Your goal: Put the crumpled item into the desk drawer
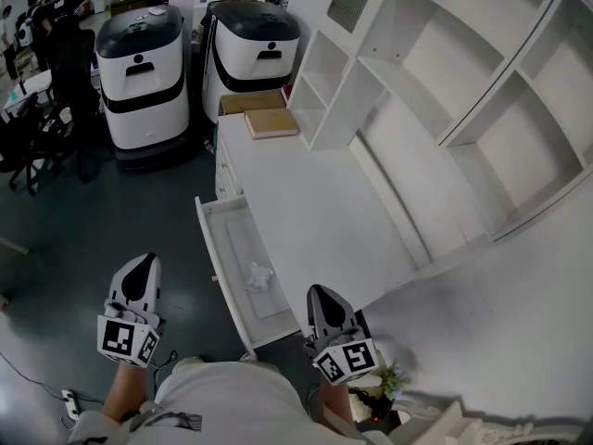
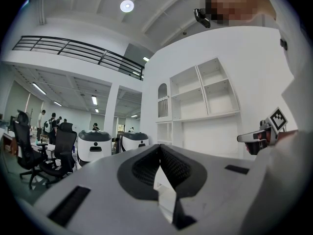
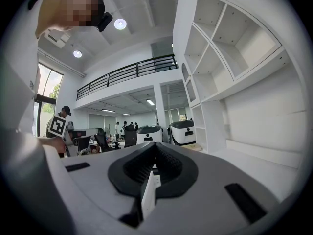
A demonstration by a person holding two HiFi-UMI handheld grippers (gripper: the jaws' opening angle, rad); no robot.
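The crumpled white item (image 1: 258,276) lies inside the open desk drawer (image 1: 211,239), which is pulled out from the white desk (image 1: 315,202). My left gripper (image 1: 142,260) hovers left of the drawer over the dark floor, its jaws shut and empty; in its own view the left gripper (image 2: 159,151) has its pads together. My right gripper (image 1: 321,291) hangs just right of the drawer's near end, by the desk's front edge, and the right gripper (image 3: 155,148) is likewise shut on nothing. Neither gripper touches the item.
A tall white shelf unit (image 1: 445,82) stands on the desk. Cardboard boxes (image 1: 271,121) lie at the desk's far end. Two white service robots (image 1: 144,63) stand beyond. Office chairs and people (image 1: 37,109) are at far left. A small plant (image 1: 384,383) is near my right.
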